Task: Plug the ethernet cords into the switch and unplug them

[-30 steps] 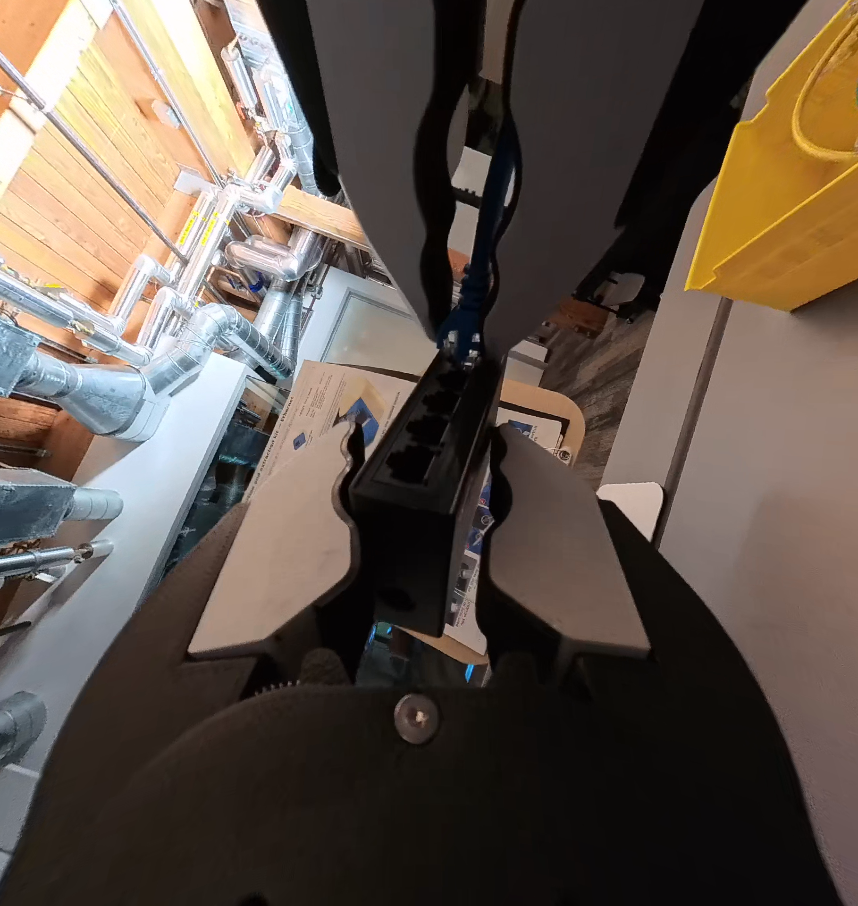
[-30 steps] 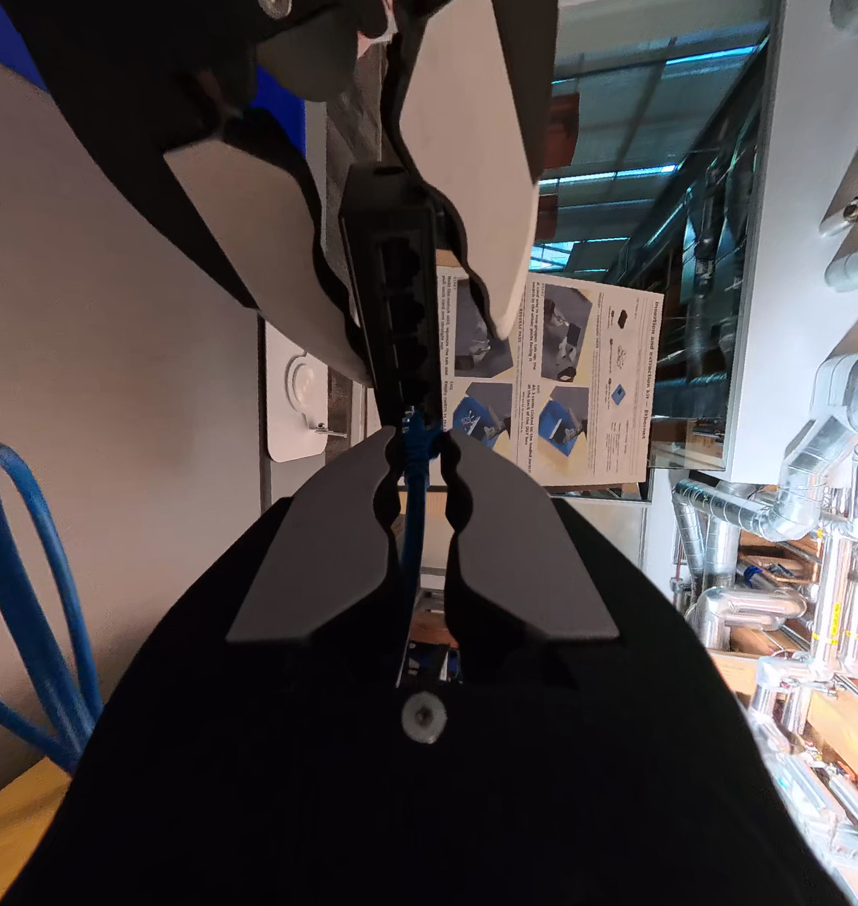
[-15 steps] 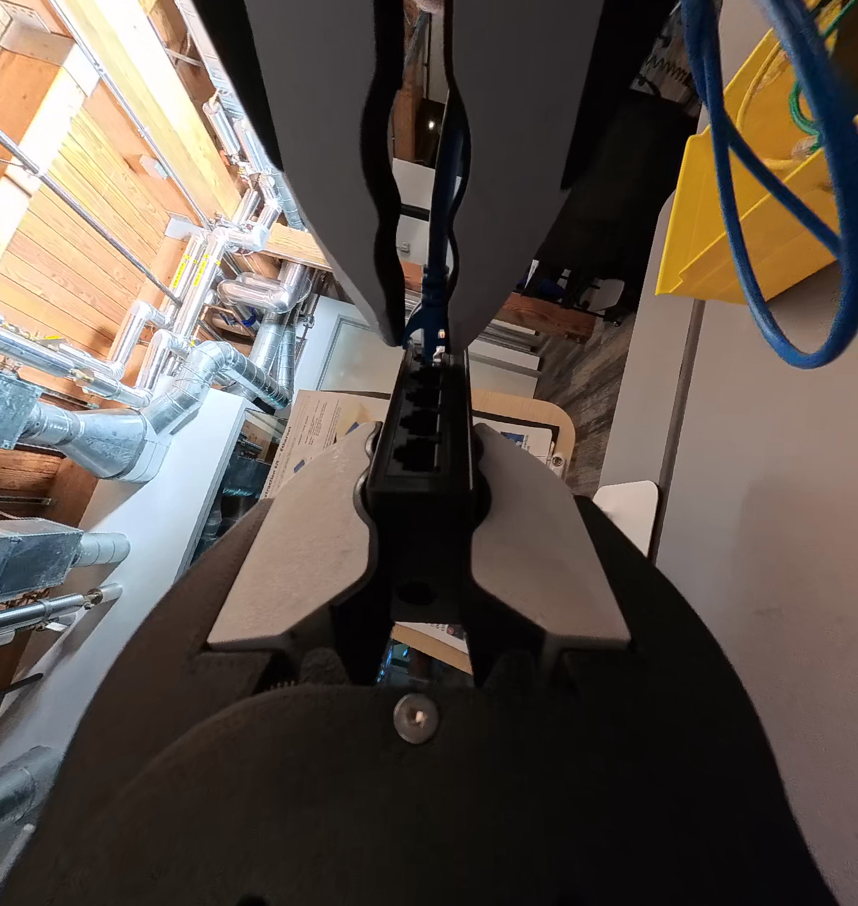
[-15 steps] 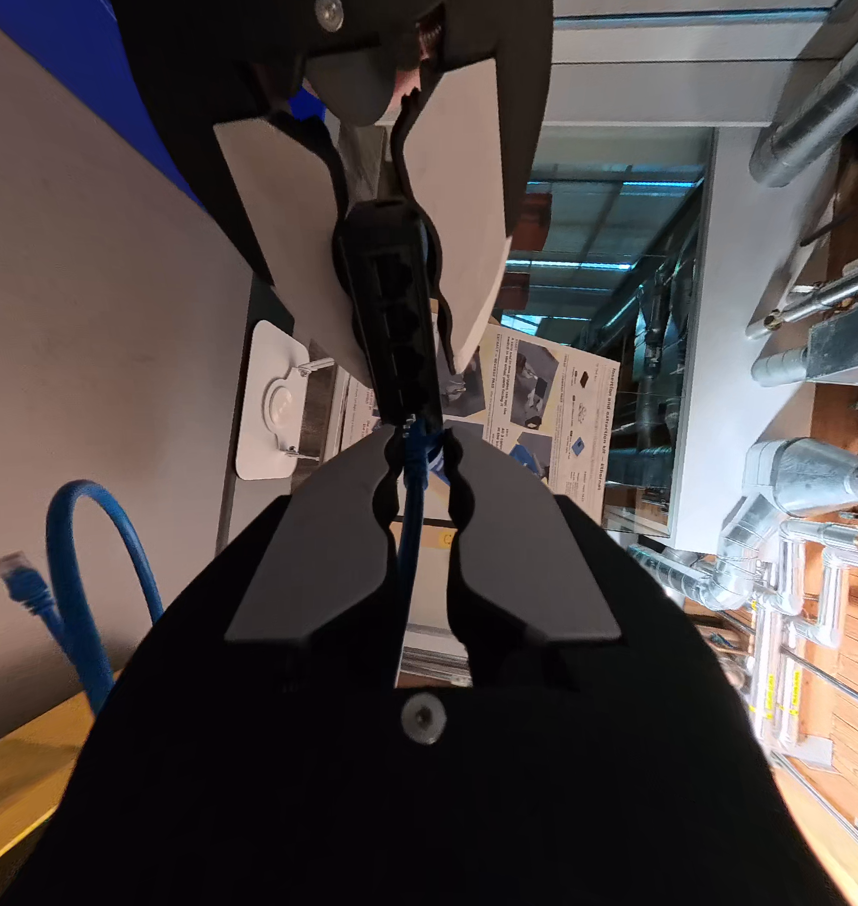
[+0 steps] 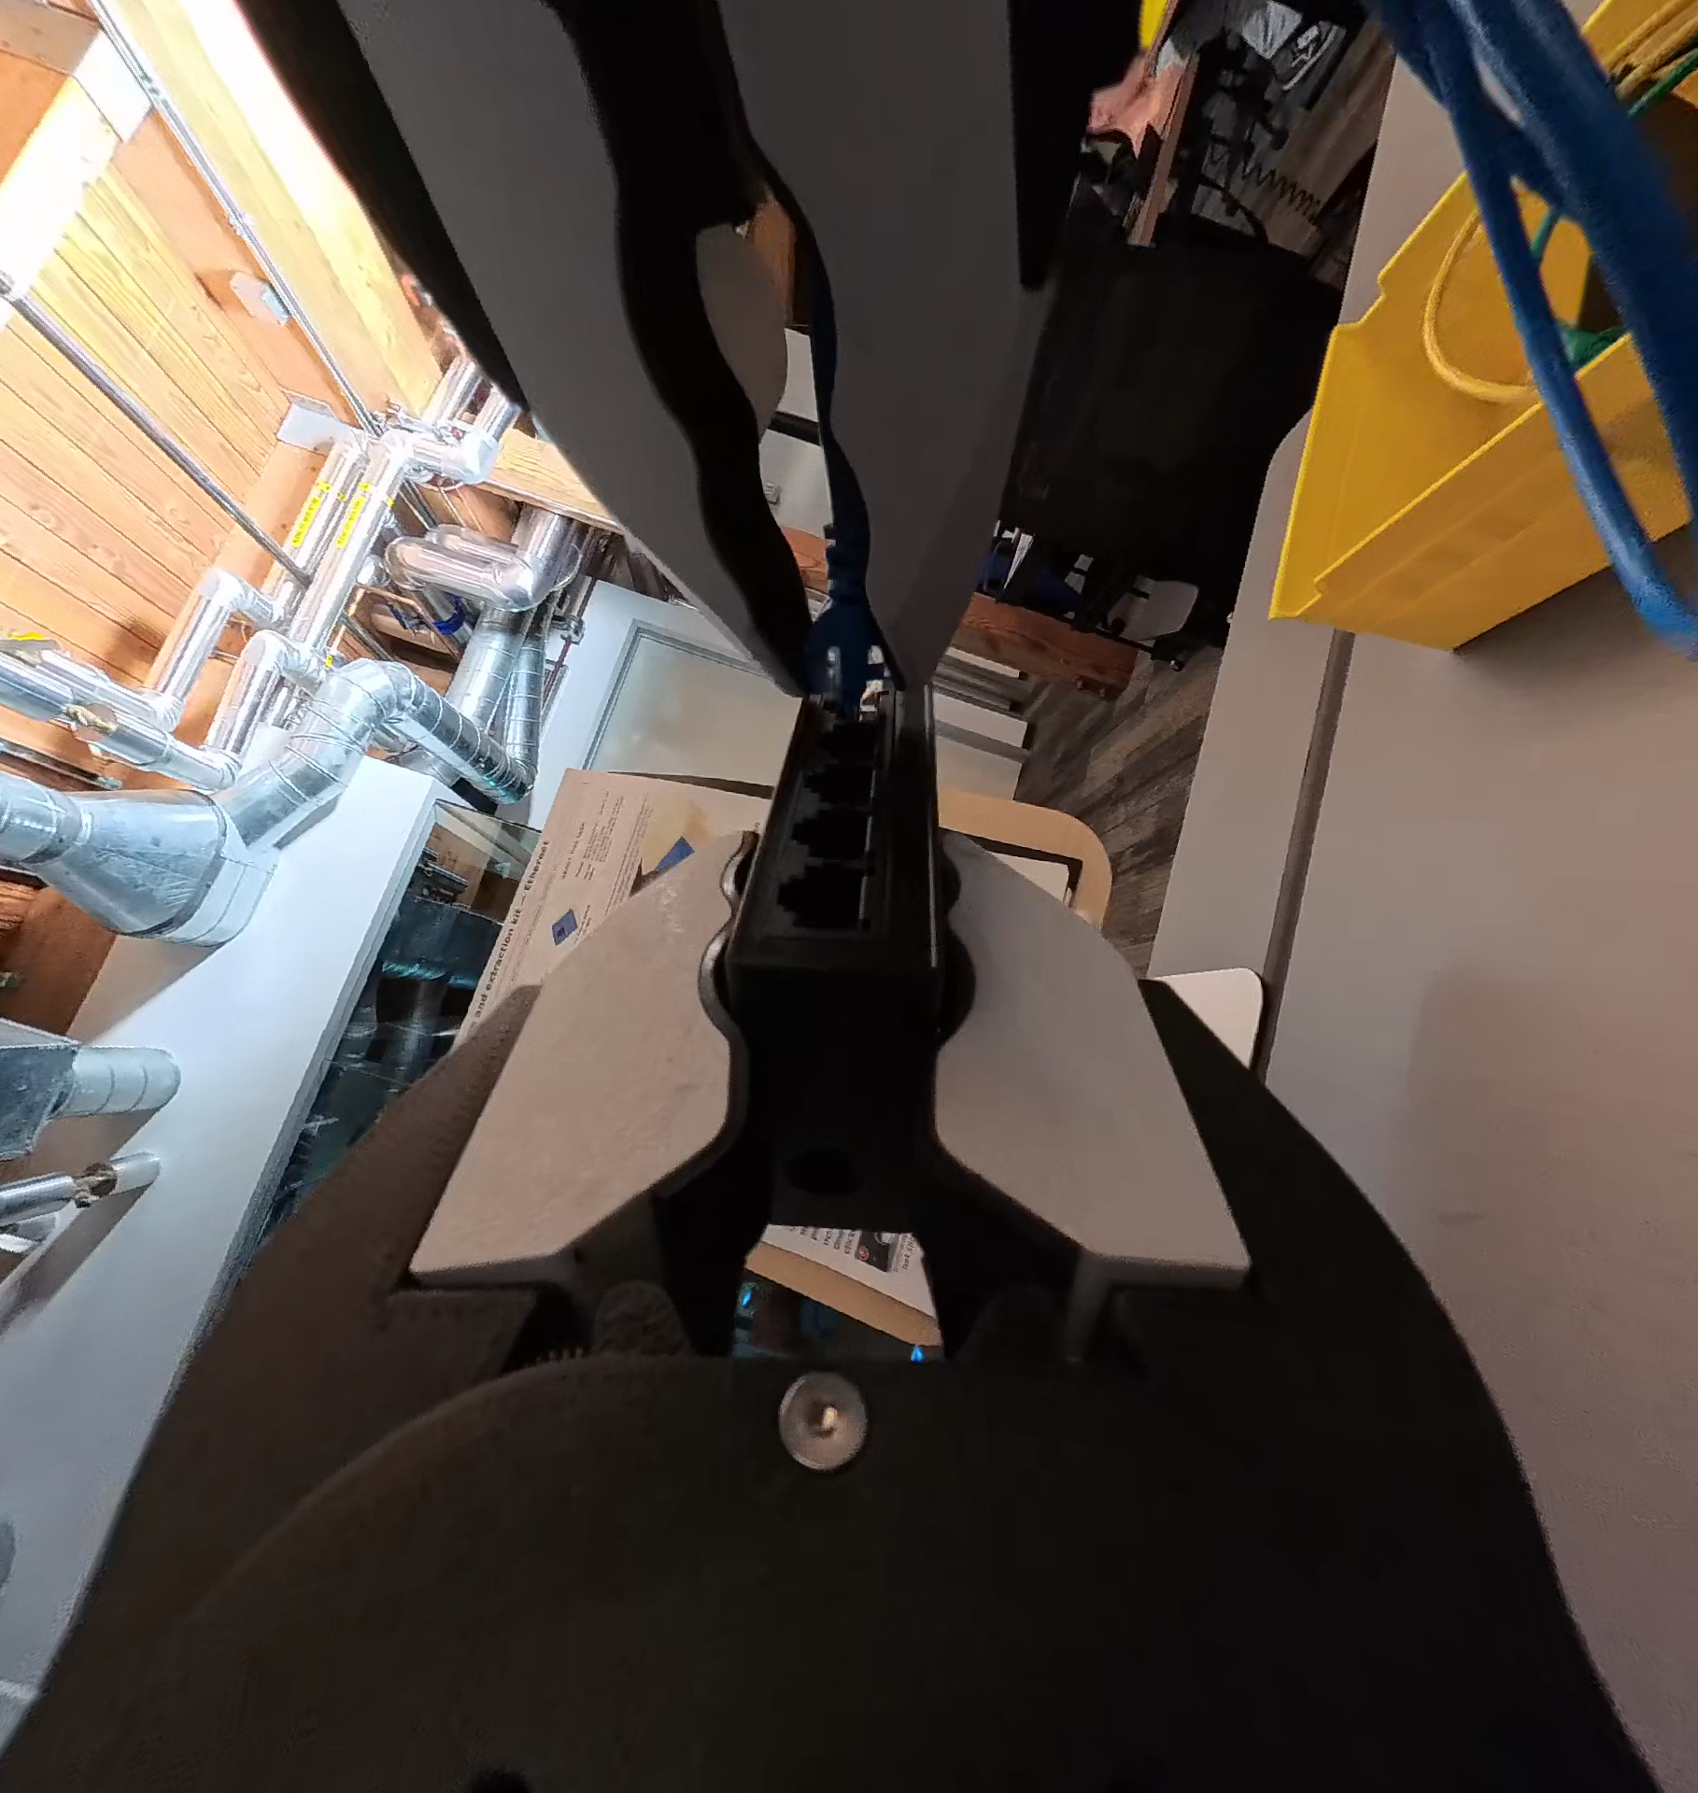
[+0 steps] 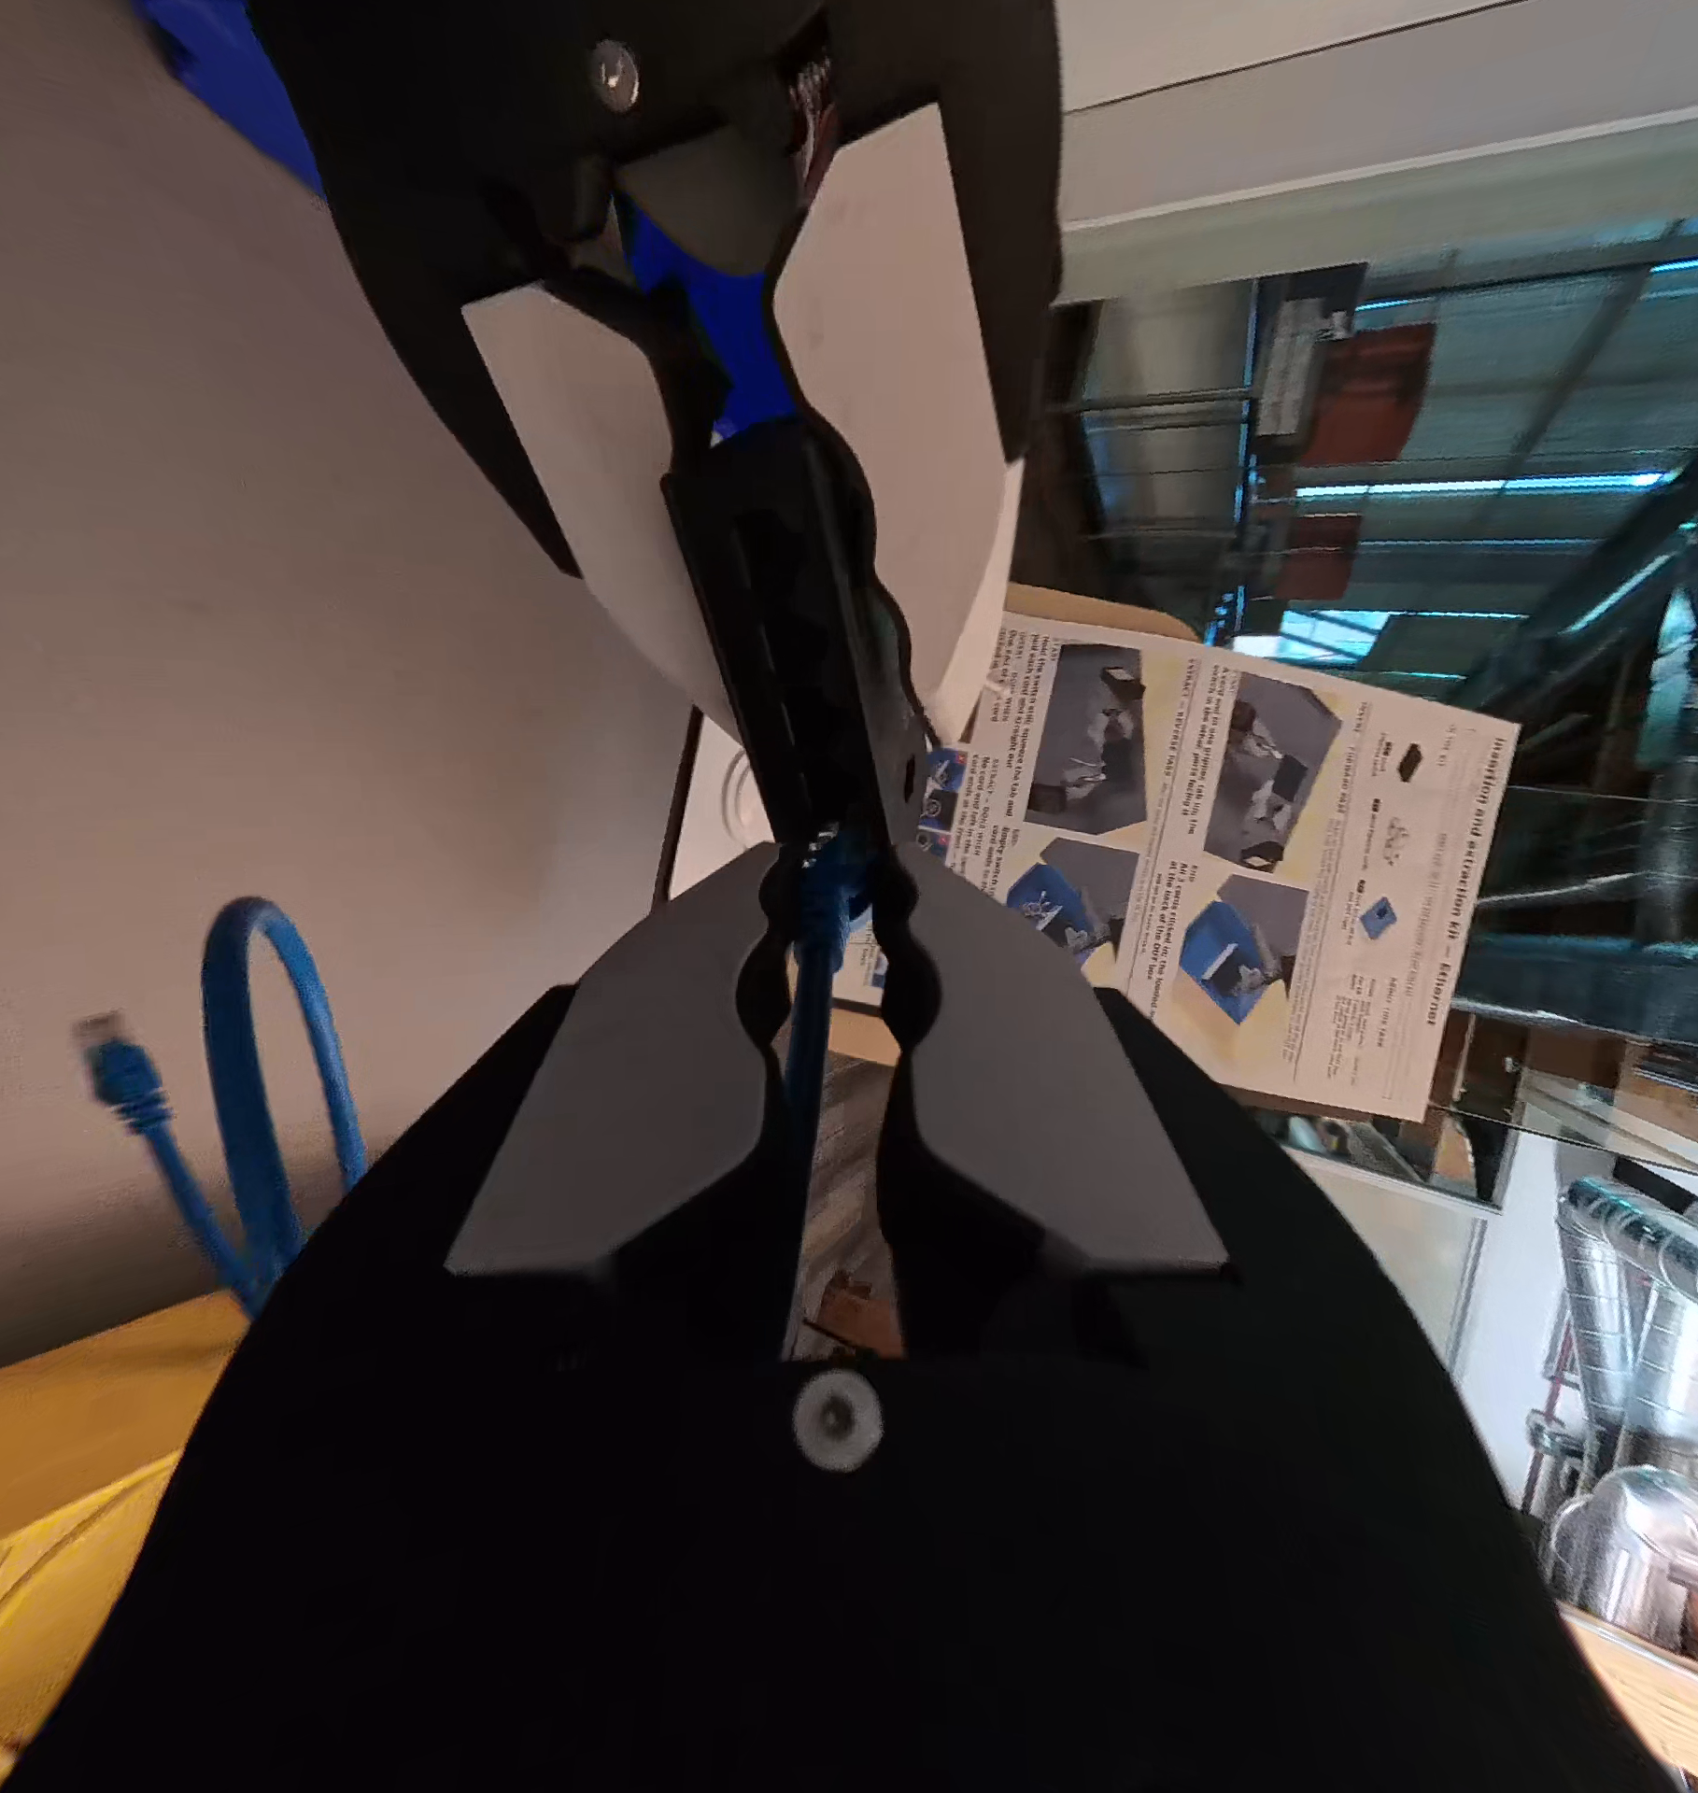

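Observation:
My left gripper [image 5: 840, 873] is shut on a black ethernet switch [image 5: 831, 1019], held in the air with its row of ports facing up in the left wrist view. My right gripper [image 6: 831, 873] is shut on a blue ethernet cord [image 6: 811, 990] just behind its plug. The plug [image 5: 850, 645] sits at the mouth of the switch's far end port; I cannot tell how deep it is. The other ports [image 5: 826, 883] are empty. The right wrist view shows the switch [image 6: 797, 660] between the left gripper's pale pads [image 6: 583, 485].
A yellow bin [image 5: 1466, 466] with yellow and green cords stands on the grey table [image 5: 1505, 1067]. The blue cord's slack loop [image 5: 1602, 388] hangs over it, and its free plug [image 6: 122, 1077] dangles. An instruction sheet [image 6: 1311, 873] stands behind. The grippers are tip to tip, or close to it.
Both grippers have turned and shifted together, and the switch now sits straighter between the left pads. The blue cord's loop and free plug have swung into view. The plug stays at the end port.

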Motion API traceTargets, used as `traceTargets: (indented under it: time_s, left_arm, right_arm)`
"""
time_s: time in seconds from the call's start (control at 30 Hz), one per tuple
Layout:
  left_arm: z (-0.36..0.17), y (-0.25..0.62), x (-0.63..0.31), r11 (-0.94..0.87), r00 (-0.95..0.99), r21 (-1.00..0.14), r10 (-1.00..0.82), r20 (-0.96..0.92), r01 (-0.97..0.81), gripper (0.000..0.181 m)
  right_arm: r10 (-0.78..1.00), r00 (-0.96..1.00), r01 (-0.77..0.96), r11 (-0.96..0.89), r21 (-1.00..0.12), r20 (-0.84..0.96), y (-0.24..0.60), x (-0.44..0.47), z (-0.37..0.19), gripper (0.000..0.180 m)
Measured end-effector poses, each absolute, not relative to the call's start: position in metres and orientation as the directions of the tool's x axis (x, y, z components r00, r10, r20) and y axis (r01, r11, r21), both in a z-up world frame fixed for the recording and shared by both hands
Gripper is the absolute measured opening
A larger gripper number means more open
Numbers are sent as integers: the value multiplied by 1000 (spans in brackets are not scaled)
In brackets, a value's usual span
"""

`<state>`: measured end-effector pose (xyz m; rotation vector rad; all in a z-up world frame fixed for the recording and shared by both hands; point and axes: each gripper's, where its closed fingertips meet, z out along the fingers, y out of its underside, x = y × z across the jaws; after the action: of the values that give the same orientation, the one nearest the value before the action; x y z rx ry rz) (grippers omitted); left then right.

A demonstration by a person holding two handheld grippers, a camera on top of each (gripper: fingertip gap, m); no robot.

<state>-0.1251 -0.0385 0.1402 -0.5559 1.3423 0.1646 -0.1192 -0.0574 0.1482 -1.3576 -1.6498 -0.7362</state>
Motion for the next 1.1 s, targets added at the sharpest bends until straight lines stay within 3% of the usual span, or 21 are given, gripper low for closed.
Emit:
traceTargets:
  time_s: [0.43, 0.73, 1.1]
  left_arm:
    - [120, -25, -113, 819, 189, -402, -354, -916, -410, 31]
    - [100, -29, -100, 802, 119, -448, -439, -891, -395, 31]
    - [95, -40, -93, 801, 86, -458, -463, -882, -385, 32]
  right_arm:
    - [734, -95, 992, 122, 7, 672, -46, -106, 132, 16]
    - [815, -92, 996, 85, 38, 572, -51, -92, 113, 17]
    - [848, -64, 997, 82, -11, 526, -64, -84, 108, 18]
